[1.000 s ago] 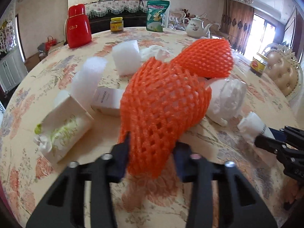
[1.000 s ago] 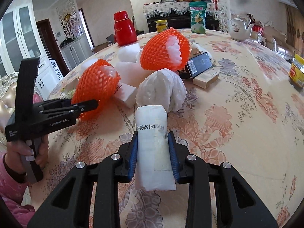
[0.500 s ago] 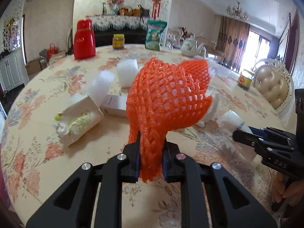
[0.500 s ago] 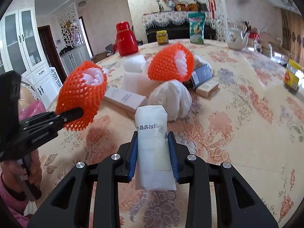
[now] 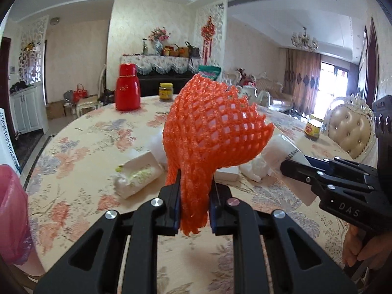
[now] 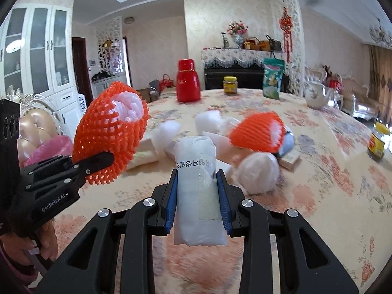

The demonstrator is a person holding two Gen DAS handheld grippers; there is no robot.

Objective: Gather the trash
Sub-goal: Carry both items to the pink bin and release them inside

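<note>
My left gripper (image 5: 194,197) is shut on an orange foam fruit net (image 5: 213,137) and holds it above the table; the net also shows in the right wrist view (image 6: 111,132) with white foam inside. My right gripper (image 6: 197,192) is shut on a white packet with black print (image 6: 197,183), lifted off the table; the packet also shows in the left wrist view (image 5: 286,152). On the table lie a second orange net (image 6: 258,136), a white crumpled bag (image 6: 257,172), a tissue pack (image 5: 137,174) and white foam pieces (image 6: 209,122).
A pink bin bag (image 5: 11,210) sits at the table's left edge, also in the right wrist view (image 6: 52,148). A red thermos (image 5: 127,90), jars (image 6: 378,144), a green snack bag (image 6: 273,78) and a teapot (image 6: 316,94) stand further back. Padded chairs (image 5: 350,132) flank the table.
Both grippers rose and pulled back from the trash pile with their loads. The left closed tighter on the net and swung left, bringing the pink bag into view.
</note>
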